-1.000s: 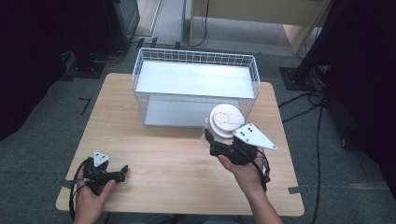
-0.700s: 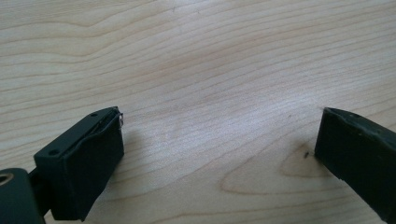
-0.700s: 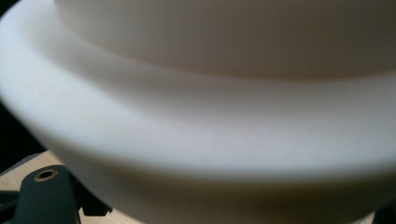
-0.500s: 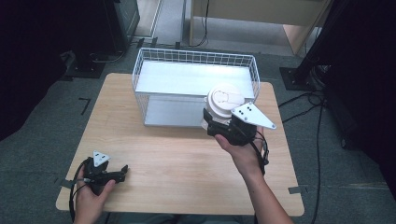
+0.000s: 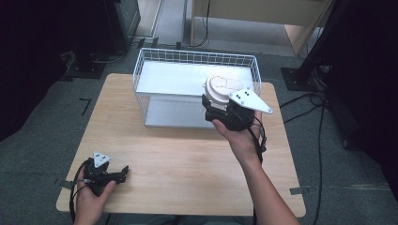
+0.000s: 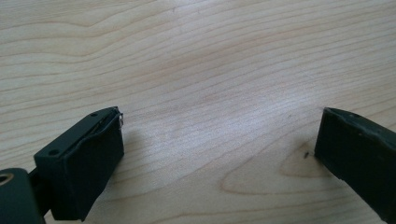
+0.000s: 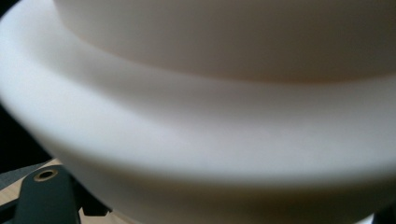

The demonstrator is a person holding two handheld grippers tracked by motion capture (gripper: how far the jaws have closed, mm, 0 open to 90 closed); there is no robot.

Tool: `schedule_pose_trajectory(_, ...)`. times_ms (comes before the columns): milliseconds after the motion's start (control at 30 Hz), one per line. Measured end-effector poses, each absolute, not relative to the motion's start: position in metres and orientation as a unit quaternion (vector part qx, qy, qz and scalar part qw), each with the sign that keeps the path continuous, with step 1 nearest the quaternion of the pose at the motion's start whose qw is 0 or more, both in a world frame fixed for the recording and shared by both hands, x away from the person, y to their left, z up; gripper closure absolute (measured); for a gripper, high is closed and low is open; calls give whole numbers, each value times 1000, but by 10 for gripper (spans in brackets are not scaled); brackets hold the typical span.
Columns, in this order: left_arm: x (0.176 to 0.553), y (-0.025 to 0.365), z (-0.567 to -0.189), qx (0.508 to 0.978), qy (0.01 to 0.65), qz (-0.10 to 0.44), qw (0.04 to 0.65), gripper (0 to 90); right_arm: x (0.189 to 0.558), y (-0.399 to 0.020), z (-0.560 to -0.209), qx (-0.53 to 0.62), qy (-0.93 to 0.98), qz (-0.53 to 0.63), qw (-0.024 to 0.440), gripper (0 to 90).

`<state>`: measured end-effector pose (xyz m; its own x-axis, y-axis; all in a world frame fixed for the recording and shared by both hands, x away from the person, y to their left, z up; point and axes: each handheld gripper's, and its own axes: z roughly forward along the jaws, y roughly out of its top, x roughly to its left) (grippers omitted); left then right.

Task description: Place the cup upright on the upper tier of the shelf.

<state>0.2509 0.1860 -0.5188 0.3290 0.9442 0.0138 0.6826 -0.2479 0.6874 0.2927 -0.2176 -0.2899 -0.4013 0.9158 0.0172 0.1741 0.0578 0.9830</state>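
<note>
Right tool (image 5: 217, 104) grips the white bowl (image 5: 224, 87) — poised over the wire basket's (image 5: 155, 58) near-right rim; left tool (image 5: 123, 171) open, idle.

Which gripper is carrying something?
The right gripper: it holds a white round container up at the wire basket. The left gripper lies low on the table, jaws open.

Two black handheld grippers: left gripper (image 5: 123, 171), right gripper (image 5: 210, 104); blocky jaws, grey three-cornered top plates with dark dots, trailing black cables; bare forearms.
</note>
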Motion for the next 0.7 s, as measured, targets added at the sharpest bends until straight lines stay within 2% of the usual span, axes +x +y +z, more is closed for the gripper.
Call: schedule_pose_trajectory(700,251,186,-519,762,532,218,298,16,339,-206,-277,427,630,523,382,160)
